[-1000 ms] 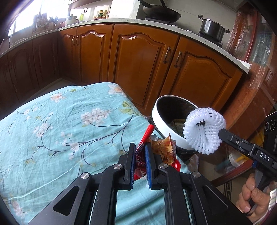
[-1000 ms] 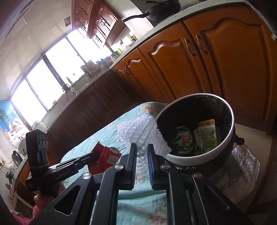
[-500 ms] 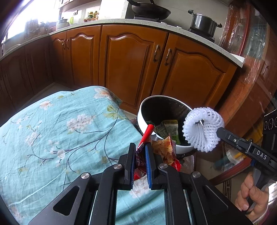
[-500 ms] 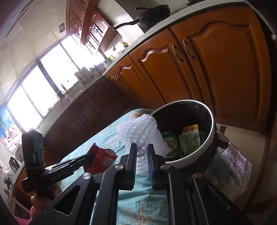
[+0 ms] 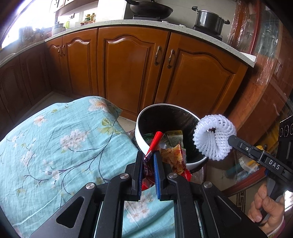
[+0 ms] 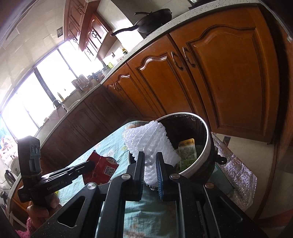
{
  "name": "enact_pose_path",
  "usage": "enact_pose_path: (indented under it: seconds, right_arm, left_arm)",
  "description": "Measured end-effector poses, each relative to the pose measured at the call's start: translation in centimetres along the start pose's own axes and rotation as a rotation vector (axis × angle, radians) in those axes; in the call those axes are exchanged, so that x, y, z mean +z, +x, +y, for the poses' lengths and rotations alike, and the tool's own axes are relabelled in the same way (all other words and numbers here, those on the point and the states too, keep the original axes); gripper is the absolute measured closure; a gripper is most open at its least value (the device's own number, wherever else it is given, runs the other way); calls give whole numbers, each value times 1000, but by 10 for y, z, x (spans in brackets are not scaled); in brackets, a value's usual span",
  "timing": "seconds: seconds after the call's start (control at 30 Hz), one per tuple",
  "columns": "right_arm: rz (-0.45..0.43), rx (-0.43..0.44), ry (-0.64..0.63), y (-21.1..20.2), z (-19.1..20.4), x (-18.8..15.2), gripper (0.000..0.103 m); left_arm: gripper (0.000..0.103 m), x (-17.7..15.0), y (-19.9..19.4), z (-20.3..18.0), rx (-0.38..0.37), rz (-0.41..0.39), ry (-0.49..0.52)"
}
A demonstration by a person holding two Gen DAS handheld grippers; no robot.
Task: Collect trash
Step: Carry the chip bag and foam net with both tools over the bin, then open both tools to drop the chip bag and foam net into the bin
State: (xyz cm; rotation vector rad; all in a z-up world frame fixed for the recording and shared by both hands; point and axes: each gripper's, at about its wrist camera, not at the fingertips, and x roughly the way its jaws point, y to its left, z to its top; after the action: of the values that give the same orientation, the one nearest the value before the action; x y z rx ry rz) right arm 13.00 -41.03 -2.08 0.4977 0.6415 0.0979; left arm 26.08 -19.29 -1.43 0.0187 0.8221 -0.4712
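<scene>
My left gripper (image 5: 148, 157) is shut on a red snack wrapper (image 5: 172, 159) and holds it at the table's far corner, right beside the trash bin. The bin (image 5: 141, 141) is round with a white rim and a black liner, and holds green and yellow packets (image 5: 174, 136). My right gripper (image 6: 150, 159) is shut on a white foam fruit net (image 6: 152, 141) and holds it over the bin's near rim (image 6: 200, 155). The net also shows in the left wrist view (image 5: 213, 137), above the bin's right side. The wrapper also shows in the right wrist view (image 6: 102, 168).
The table has a teal floral cloth (image 5: 60, 142). Brown wooden kitchen cabinets (image 5: 128, 69) stand close behind the bin, with a wok (image 5: 150, 9) and a pot (image 5: 208, 20) on the counter. A silver foil mat (image 6: 236, 175) lies on the floor by the bin.
Both grippers have moved forward toward the bin with their loads. The wrapper's tip now overlaps the bin's rim, and the foam net is over the bin's opening.
</scene>
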Motion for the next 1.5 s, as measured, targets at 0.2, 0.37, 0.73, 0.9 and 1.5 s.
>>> enact_pose_path:
  seconds: [0.2, 0.37, 0.73, 0.9, 1.5]
  right_arm:
    - [0, -15, -3, 4, -2, 7, 91]
    - [-3, -29, -7, 10, -6, 14, 91]
    - [7, -65, -45, 23, -8, 31, 91]
    - [31, -85, -62, 32, -9, 32, 91]
    - [126, -145, -103, 66, -13, 40, 90]
  left_arm:
    - [94, 9, 11, -7, 2, 1, 20]
    - [93, 17, 23, -12, 10, 12, 38]
    - [93, 31, 52, -24, 20, 46, 61]
    - [93, 35, 61, -33, 32, 51, 72]
    - [93, 42, 88, -48, 46, 112, 94]
